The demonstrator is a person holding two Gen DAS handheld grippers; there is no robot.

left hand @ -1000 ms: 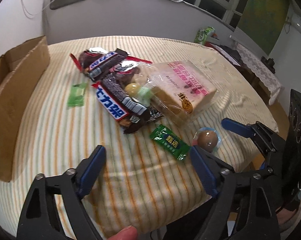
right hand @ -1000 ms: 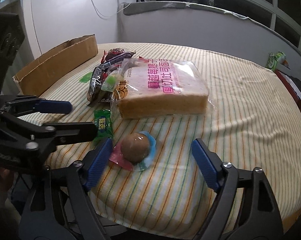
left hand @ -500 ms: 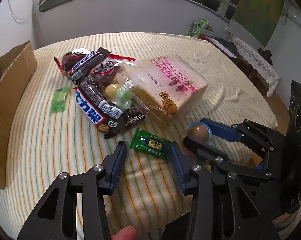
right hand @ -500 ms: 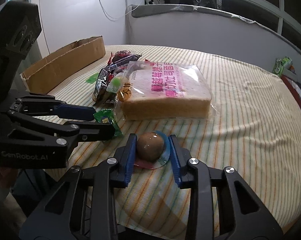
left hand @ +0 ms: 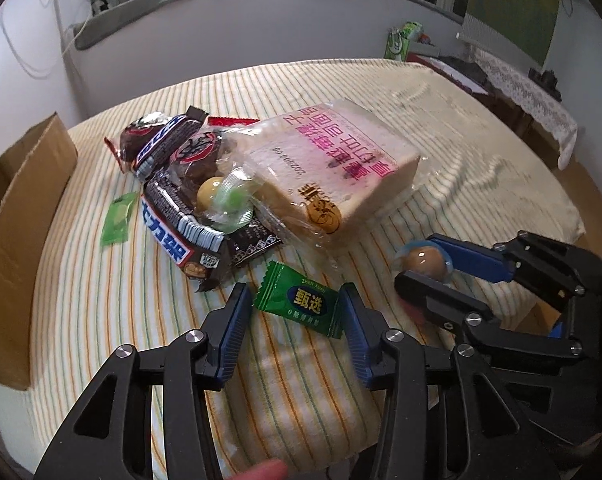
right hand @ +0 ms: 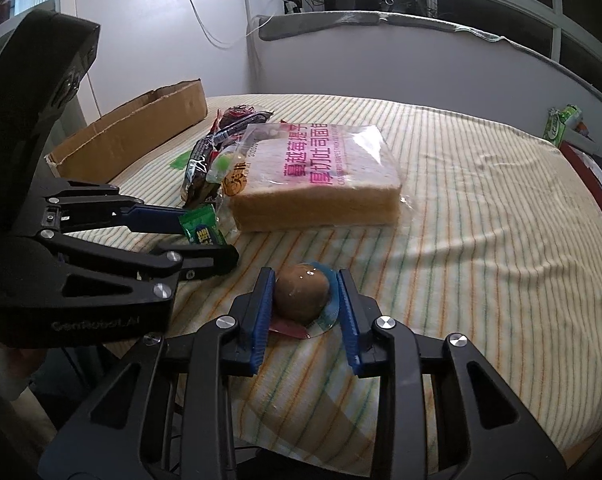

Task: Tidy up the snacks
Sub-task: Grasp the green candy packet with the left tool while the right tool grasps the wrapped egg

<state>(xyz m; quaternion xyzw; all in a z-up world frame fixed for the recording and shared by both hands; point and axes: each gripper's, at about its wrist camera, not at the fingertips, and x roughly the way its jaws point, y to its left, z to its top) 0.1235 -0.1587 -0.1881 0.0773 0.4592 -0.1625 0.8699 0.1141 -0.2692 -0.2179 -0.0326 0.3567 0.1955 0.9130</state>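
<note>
Closing squarely, the left gripper (left hand: 295,306) brackets the green candy packet (left hand: 299,305) while the right gripper (right hand: 305,294) pinches the wrapped braised egg (right hand: 302,291); lift both gently toward the cardboard box (left hand: 19,216).

The left wrist camera is sitting just behind the left gripper (left hand: 295,308) and looking forward and down along its blue fingers, low and close to the striped bed cover (left hand: 101,292). It is facing the window wall. The right wrist camera is riding behind the right gripper (right hand: 305,292), also low and close, looking the same way from further right. Both views are sharing the bread bag (left hand: 333,176) (right hand: 317,184), the green candy (left hand: 299,304) (right hand: 201,230), the wrapped egg (left hand: 423,260) (right hand: 301,292) and the cardboard box (left hand: 17,220) (right hand: 137,124). Each camera is also seeing the other gripper.
</note>
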